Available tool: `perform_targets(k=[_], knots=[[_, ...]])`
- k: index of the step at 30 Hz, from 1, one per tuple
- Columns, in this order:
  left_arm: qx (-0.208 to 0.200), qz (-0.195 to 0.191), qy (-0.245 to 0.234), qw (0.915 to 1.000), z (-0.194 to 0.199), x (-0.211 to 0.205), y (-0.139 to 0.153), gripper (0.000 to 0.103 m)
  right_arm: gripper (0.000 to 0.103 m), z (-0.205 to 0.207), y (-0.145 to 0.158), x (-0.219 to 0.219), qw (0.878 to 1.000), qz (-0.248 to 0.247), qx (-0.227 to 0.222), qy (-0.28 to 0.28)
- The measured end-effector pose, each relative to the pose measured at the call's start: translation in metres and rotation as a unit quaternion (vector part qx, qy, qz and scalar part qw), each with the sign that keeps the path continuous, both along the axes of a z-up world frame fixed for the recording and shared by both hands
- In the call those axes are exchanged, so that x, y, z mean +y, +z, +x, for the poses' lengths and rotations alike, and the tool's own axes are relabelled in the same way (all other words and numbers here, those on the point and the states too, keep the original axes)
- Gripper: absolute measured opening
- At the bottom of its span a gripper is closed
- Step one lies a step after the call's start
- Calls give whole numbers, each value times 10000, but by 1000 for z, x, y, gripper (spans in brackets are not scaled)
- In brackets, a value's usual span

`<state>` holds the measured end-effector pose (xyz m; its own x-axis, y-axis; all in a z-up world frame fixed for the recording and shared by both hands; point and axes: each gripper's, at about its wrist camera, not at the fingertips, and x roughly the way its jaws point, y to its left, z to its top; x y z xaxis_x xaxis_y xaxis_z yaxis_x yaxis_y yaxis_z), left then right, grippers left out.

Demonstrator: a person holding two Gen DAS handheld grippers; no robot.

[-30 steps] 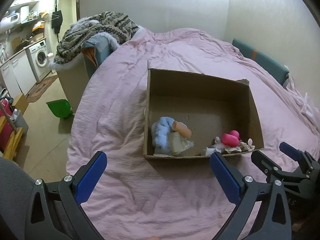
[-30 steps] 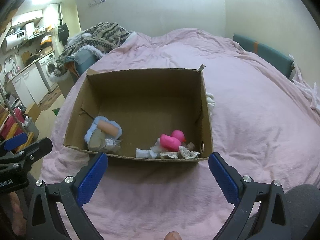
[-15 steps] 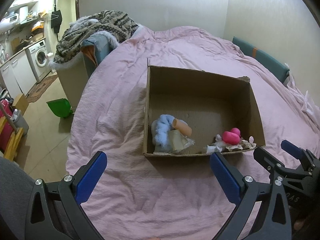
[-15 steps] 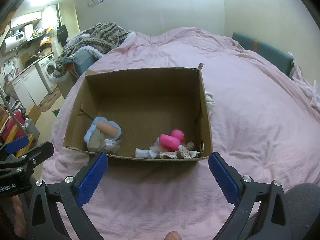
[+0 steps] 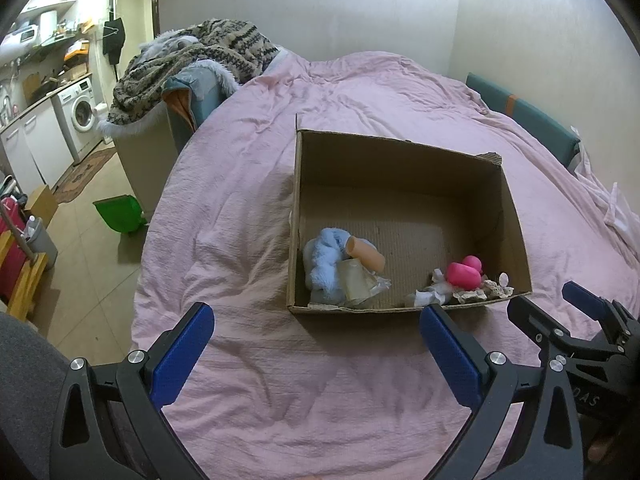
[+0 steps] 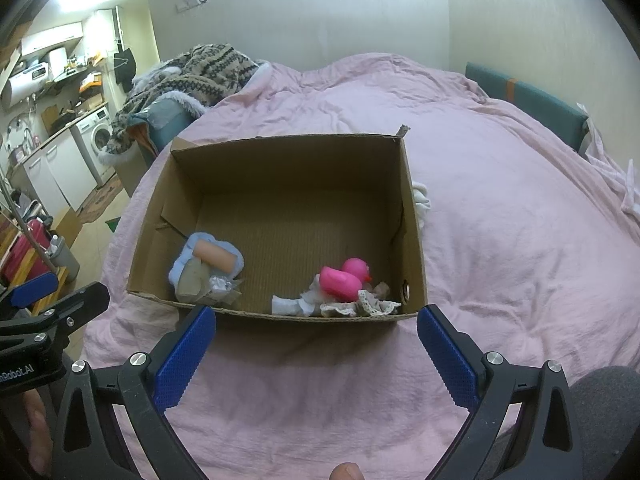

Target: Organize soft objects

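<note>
An open cardboard box [image 5: 508, 200] [image 6: 412, 208] sits on a pink bedspread. Inside, near its front wall, lie a light blue plush [image 5: 324, 260] [image 6: 236, 258] with a peach tube [image 5: 366, 254] [image 6: 214, 256] on it, a pink duck [image 5: 464, 274] [image 6: 340, 282] and white lacy cloth pieces [image 5: 430, 296] [image 6: 352, 306]. My left gripper [image 5: 316, 356] is open and empty, in front of the box. My right gripper [image 6: 316, 354] is open and empty, also in front of the box. Each gripper shows at the edge of the other's view.
A white soft item [image 6: 420, 200] lies on the bed [image 5: 240, 200] just outside the box's right wall. A chair piled with patterned blankets [image 5: 192, 64] stands at the bed's far left. A green dustpan [image 5: 120, 212] lies on the floor.
Both grippers have drawn back slightly from the box. They stay open and empty. The box contents have not moved.
</note>
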<state>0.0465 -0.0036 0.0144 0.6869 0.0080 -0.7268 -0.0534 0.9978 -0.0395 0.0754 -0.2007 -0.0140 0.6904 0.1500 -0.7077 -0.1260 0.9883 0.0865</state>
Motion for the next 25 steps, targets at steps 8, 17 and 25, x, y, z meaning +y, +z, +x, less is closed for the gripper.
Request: perform_targets(k=[8,17,25], knots=[[13,-10,0,10000,0,0,-1,103,103,0,0,0,10000,8,-2,-4],[19,-18,4,10000,0,0,-1,103,103,0,0,0,10000,17,3,-17],[9,1,32,10000,0,-2,-2,103,103,1,0,-1,10000,31,3,-18]])
